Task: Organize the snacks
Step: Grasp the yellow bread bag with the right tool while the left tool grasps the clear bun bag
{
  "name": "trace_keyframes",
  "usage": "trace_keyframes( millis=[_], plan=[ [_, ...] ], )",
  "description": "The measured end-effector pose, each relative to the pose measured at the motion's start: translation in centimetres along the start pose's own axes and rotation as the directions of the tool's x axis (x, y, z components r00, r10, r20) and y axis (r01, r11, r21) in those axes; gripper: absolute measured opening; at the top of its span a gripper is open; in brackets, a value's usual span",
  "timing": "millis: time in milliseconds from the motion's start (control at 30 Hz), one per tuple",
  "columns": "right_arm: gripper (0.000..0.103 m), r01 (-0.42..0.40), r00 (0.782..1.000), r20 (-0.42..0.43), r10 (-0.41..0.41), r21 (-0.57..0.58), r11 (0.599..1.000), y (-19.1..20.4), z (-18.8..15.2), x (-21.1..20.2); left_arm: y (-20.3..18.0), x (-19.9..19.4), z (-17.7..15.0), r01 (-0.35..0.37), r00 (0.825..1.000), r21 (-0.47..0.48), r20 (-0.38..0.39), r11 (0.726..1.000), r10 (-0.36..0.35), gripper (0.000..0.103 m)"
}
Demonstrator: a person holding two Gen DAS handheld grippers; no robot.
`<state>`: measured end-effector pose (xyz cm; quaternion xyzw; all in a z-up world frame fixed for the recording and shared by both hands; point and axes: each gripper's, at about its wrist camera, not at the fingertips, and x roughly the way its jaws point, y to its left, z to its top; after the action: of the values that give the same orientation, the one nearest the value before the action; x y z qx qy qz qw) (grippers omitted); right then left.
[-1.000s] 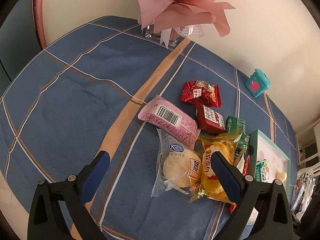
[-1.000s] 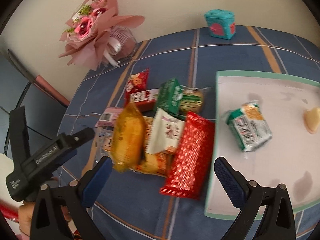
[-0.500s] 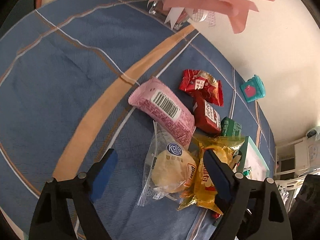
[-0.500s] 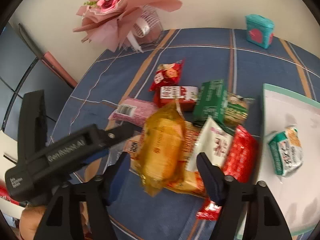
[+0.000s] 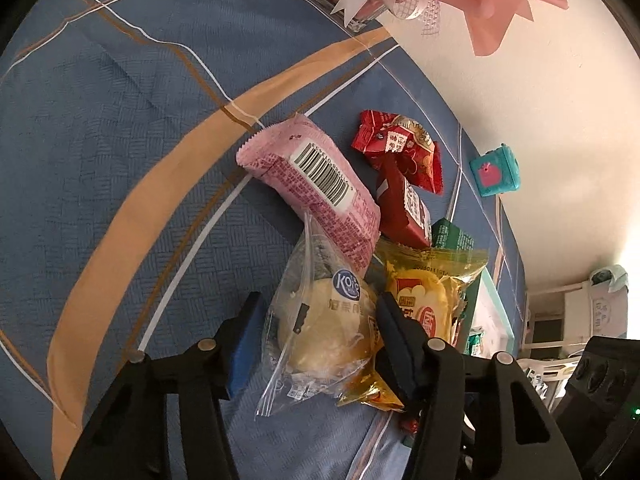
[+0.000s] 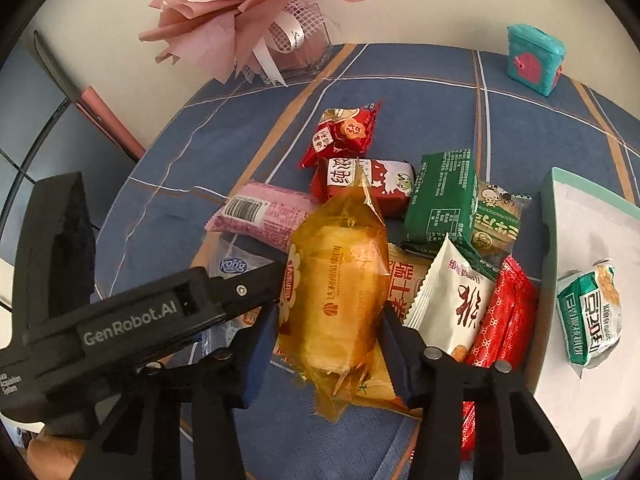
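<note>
Item: two claws at the snack pile on your blue-clothed counter (image 6: 420,92). A second ago both stood wide above the pile; now your left claw (image 5: 320,328) is closing around the clear-bagged bun (image 5: 324,332), its wrapper filling the gap and touching the pads, and your right claw (image 6: 328,340) is closing around the yellow-wrapped cake (image 6: 340,292), which is pinched at both sides. Both have dropped in close, so each snack fills its view. Reading: two picks under way at once, neither snack yet lifted clear of the pile. Destination, by judgement: the pale tray (image 6: 548,240) beside the pile, already holding a green-and-white packet (image 6: 590,312). Pink bar (image 5: 316,184) and red packets untouched.
</note>
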<state>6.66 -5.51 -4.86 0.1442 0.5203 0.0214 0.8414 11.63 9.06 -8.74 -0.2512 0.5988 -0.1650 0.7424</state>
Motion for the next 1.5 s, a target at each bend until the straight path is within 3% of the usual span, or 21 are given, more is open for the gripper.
trace_keyframes(
  millis=[200, 400, 733, 1000, 1267, 1500],
  plan=[
    [0.046, -0.013, 1.0, 0.009, 0.013, 0.02, 1.0, -0.7, -0.5, -0.9, -1.2, -0.3, -0.4, -0.025, 1.0, 0.042, 0.017, 0.999, 0.024, 0.05],
    [0.041, -0.049, 0.999, 0.026, 0.047, 0.059, 0.997, -1.9, -0.7, -2.4, -2.0, -0.5, -0.4, -0.003, 0.999, 0.034, 0.032, 0.999, 0.002, 0.048],
    [0.039, -0.114, 0.99, 0.092, 0.106, 0.084, 0.99, -2.9, -0.8, -6.4, -2.0, -3.5, -0.4, 0.018, 0.993, 0.024, 0.119, 1.0, -0.021, 0.047],
    [0.039, -0.157, 0.98, 0.136, 0.143, 0.093, 0.983, -3.2, -1.0, -9.0, -3.1, -6.4, -0.8, 0.025, 0.977, 0.042, 0.21, 0.999, -0.034, 0.047],
    [0.039, -0.125, 0.986, 0.133, 0.105, 0.157, 0.98, -5.4, -1.3, -9.6, -4.8, -7.2, -1.7, 0.02, 0.973, 0.085, 0.228, 0.996, -0.039, 0.047],
    [0.039, -0.015, 0.988, 0.152, -0.019, 0.221, 0.975, -9.4, -1.6, -11.7, -7.1, -6.7, -2.8, 0.025, 0.979, 0.124, 0.2, 0.992, -0.049, 0.047]
  ],
)
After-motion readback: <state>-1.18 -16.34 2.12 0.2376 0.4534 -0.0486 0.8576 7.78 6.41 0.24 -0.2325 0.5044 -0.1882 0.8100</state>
